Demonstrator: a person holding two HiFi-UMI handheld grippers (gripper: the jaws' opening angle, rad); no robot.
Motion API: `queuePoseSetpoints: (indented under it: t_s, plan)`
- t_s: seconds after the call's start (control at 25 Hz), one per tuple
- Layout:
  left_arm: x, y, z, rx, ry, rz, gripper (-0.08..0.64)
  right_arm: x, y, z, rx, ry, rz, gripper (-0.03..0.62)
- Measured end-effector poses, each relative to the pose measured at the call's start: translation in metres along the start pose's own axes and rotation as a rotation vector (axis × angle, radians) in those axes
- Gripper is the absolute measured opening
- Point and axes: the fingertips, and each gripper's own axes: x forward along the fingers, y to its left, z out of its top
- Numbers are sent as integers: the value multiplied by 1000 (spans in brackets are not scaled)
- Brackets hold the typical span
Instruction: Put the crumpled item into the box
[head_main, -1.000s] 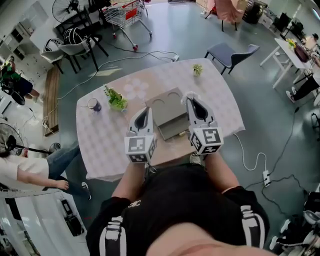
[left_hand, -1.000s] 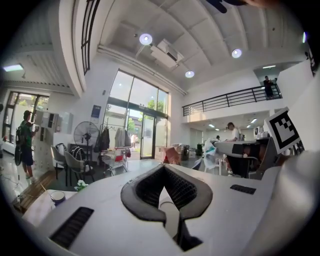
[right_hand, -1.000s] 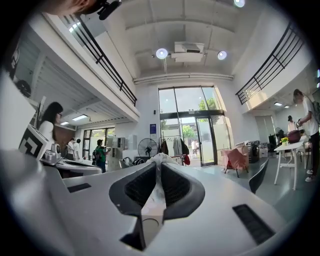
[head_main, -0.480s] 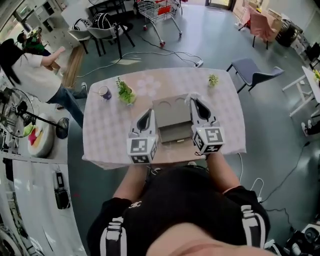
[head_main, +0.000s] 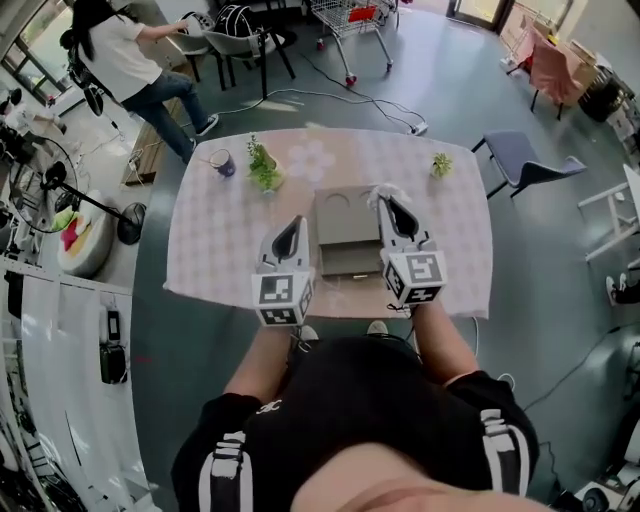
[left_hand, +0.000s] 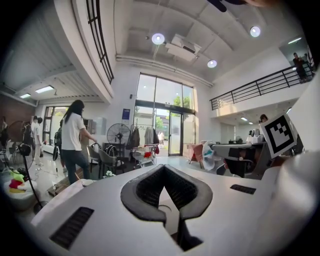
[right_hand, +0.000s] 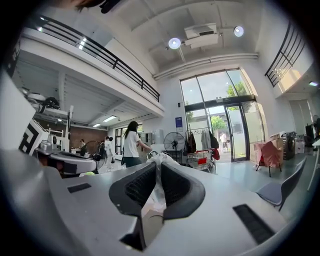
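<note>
bystander (head_main: 122, 52) moved, right gripper (head_main: 386, 200) pinches crinkly plastic (right_hand: 160, 160)

Grey floor (head_main: 560, 300), pale patterned table (head_main: 215, 255), blue chair (head_main: 527, 160), shopping cart (head_main: 352, 14), tall glazed entrance (right_hand: 215, 117), round ceiling lights (left_hand: 158, 38).

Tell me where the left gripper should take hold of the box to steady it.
Probably the box by its left edge, coming from the left: it lies flat, that side faces the left gripper, and the right gripper is shut on the crumpled item.
</note>
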Motion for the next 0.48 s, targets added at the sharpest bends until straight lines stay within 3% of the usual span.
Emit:
queuePoseSetpoints:
  t_s: [0.24,0.48]
  plan:
    - [-15,10,-11,-12,18,37,-8,7,20,-23,-21,52,52,31]
    - [-26,18,-16,-18,25,62,-8,17,36,-72,-19,169,98,31]
